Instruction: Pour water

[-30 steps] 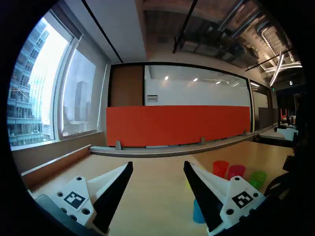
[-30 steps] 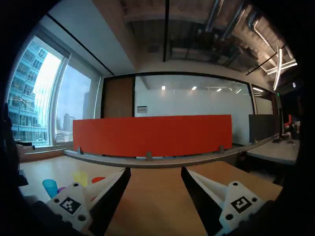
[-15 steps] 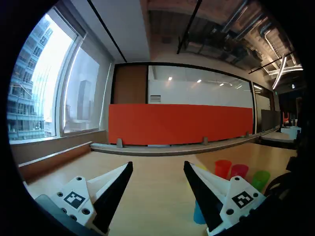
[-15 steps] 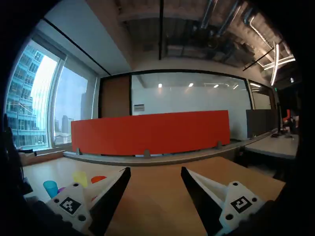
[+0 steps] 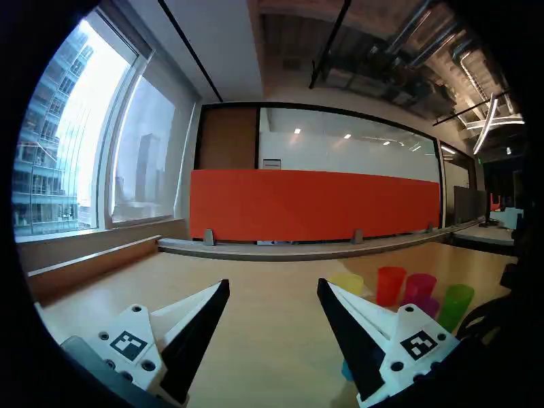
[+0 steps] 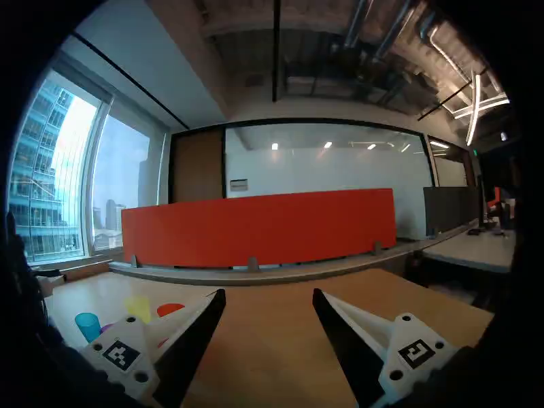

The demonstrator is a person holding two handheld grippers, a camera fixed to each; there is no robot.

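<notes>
Left gripper view shows the left gripper (image 5: 272, 284) with its fingers (image 5: 197, 326) spread wide and empty above the desk (image 5: 122, 285). The plastic cups (image 5: 391, 285) stand clustered just to its right. The right gripper (image 6: 268, 294) is likewise spread and empty. The cups look light, thin and smooth, easily tipped or squashed, so a gentle squeeze mid-wall seems best. Which one holds water I cannot tell.
</notes>
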